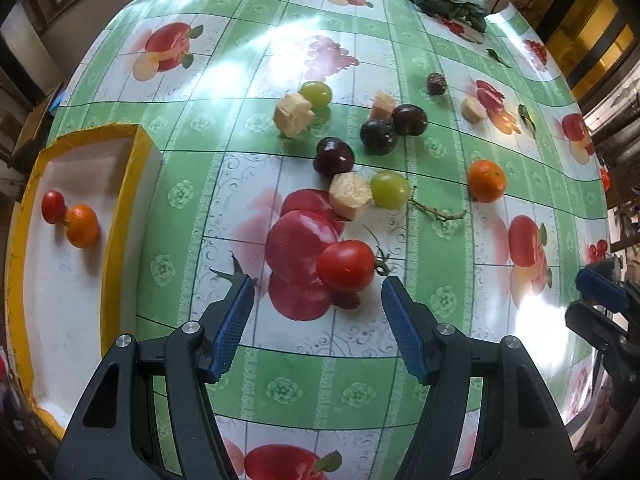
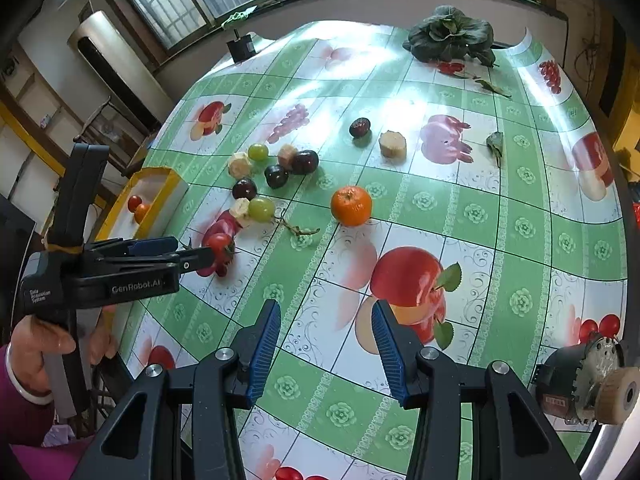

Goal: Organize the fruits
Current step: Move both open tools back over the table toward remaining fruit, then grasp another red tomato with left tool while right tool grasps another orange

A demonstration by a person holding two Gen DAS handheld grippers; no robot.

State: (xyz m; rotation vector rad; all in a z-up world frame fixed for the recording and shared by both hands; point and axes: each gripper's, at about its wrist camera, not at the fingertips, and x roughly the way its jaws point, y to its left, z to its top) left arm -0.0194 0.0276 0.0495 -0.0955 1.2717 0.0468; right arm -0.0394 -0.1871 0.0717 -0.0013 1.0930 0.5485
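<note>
The left gripper [image 1: 318,284] gapes wide and holds nothing; a glossy red tomato [image 1: 346,266] with a green stem lies just ahead of its fingertips, nearer the right one. The right gripper [image 2: 326,314] is also wide and empty, a mandarin [image 2: 351,205] well ahead.

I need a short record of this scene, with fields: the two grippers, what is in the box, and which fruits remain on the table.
left gripper: open, around tomato, not closed on it
right gripper: open, holds nothing
box: small tomato, small orange
on table: orange, three plums, two grapes, pale cut pieces
far edge: leafy greens
</note>
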